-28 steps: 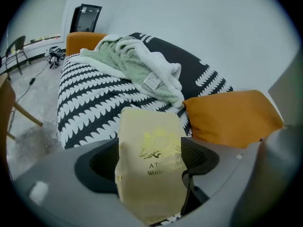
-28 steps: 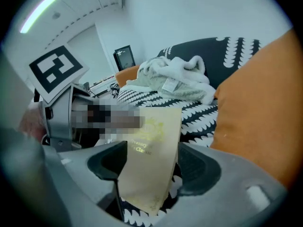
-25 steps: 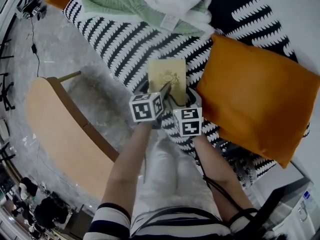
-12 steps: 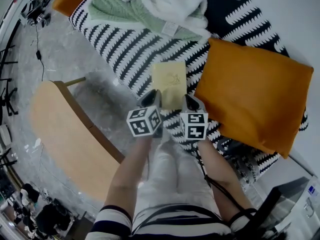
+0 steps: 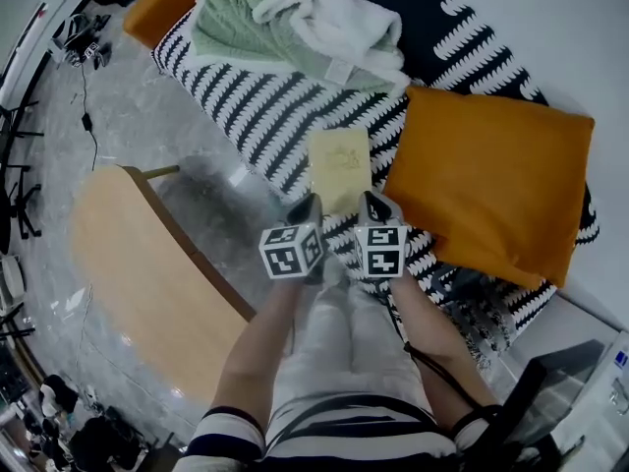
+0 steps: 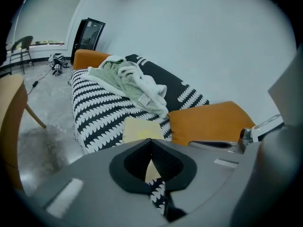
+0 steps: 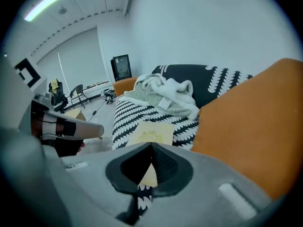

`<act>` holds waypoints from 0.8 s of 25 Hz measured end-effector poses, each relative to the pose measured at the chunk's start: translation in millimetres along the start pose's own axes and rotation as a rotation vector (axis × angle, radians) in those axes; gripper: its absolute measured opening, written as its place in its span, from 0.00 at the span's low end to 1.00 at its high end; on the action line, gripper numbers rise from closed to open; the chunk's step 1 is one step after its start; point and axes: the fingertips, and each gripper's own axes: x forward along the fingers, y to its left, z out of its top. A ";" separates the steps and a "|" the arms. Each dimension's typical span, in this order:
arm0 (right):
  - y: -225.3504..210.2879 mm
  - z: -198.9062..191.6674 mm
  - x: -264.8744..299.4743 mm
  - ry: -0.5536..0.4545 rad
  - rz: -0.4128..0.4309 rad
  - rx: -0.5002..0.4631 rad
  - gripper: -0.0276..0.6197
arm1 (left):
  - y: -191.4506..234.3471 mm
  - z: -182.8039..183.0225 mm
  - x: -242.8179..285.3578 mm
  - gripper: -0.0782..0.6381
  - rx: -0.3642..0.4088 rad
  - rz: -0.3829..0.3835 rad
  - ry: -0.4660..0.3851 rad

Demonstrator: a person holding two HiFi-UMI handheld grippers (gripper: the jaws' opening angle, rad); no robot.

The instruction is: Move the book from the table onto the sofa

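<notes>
Left gripper (image 5: pixel 307 207) and right gripper (image 5: pixel 372 203) pulled back, fingers closed empty; book (image 5: pixel 339 168) lies on sofa (image 5: pixel 257 108), long axis front-to-back.

No words or numbers can be read. The book (image 5: pixel 339 162), at the centre of the head view, bears a gold crest with lettering too small to make out. A white tag (image 5: pixel 341 70) on the green blanket (image 5: pixel 246 29), upper middle, is illegible. The cubes on the left gripper (image 5: pixel 307 205) and right gripper (image 5: pixel 371 201) show only black-and-white square markers.
</notes>
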 end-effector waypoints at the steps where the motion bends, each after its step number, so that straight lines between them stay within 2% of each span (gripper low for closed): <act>1: 2.2 2.1 -3.5 -0.006 -0.001 -0.005 0.05 | -1.5 -0.3 -3.6 0.11 0.003 -0.005 -0.001; 9: 15.5 8.0 -49.3 -0.056 -0.014 0.002 0.05 | -25.8 -6.4 -47.9 0.11 0.089 -0.060 0.004; 20: 20.5 8.9 -96.6 -0.132 -0.013 0.021 0.05 | -49.8 -24.4 -91.2 0.11 0.117 -0.069 -0.012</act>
